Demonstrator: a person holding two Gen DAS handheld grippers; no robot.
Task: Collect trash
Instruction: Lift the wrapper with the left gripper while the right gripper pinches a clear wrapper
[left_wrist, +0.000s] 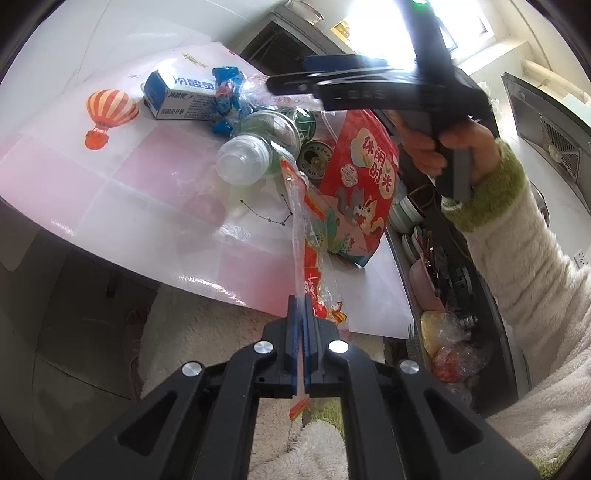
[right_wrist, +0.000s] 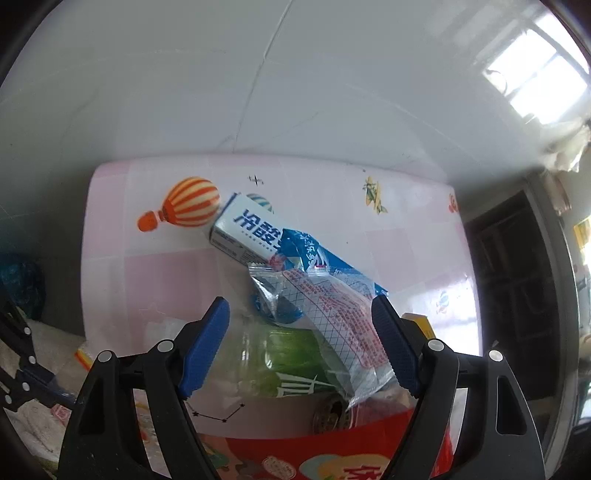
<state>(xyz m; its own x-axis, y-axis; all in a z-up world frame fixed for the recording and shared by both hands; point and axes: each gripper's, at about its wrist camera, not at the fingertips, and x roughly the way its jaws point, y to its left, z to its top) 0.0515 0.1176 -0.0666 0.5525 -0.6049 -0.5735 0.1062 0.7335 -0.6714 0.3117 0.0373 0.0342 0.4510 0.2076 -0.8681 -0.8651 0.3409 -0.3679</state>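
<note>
Trash lies heaped on the pink checked table (right_wrist: 155, 266): a white-and-blue carton (right_wrist: 243, 230), blue wrappers (left_wrist: 225, 99), a clear plastic bottle (left_wrist: 255, 147) lying cap toward the left tongs, a round tin (left_wrist: 316, 160) and a red snack bag (left_wrist: 362, 177). Left gripper (left_wrist: 301, 332) is clenched on the edge of a long red-and-clear wrapper (left_wrist: 310, 236), whose long axis runs from the pads out to the heap. Right gripper (right_wrist: 301, 343) hovers released above the bottle, a clear printed bag (right_wrist: 332, 314) between its fingers, untouched.
</note>
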